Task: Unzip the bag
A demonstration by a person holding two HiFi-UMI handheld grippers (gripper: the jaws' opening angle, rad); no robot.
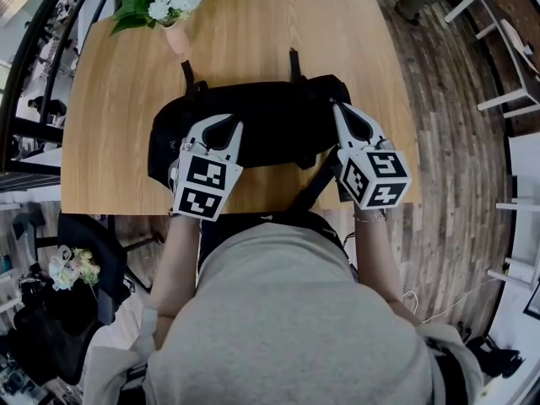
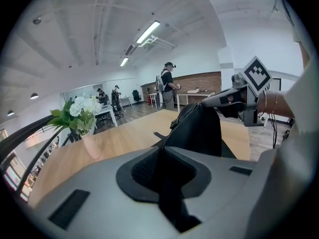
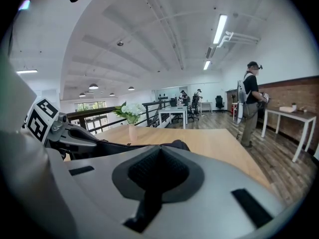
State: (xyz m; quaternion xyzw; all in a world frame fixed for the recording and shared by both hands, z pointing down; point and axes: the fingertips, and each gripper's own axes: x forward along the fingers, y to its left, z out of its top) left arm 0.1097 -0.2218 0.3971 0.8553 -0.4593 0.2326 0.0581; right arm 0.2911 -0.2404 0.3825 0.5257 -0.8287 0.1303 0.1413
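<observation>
- The bench [image 1: 253, 40] is smooth wood, and the bag [image 1: 278, 116] lies at its near edge, right in front of the person; a hard sideways tug could drag the whole bag along or off that edge instead of opening it
- The bag is soft black cloth, lifted into a ridge at its left end; if it goes slack or bunches, the slider is likely to jam in a fold
- The vase of flowers [image 1: 173, 11] stands at the far left corner, well apart from the bag; only a long slide that way would tip it, so this risk looks low
- The left claw [image 2: 162, 156] is clamped on the bag's cloth right at the zip line; the bite looks shallow, and if the cloth slips out the pull loses its anchor
- The right claw [image 3: 159, 156] has its jaws together at the bag's right end; whether a zip tab sits between them is too small to tell, and a pull on nothing would come away empty
- The zip [image 2: 166, 139] runs up out of the left claw's grip; pulling across this line, not along it, could snag the teeth
</observation>
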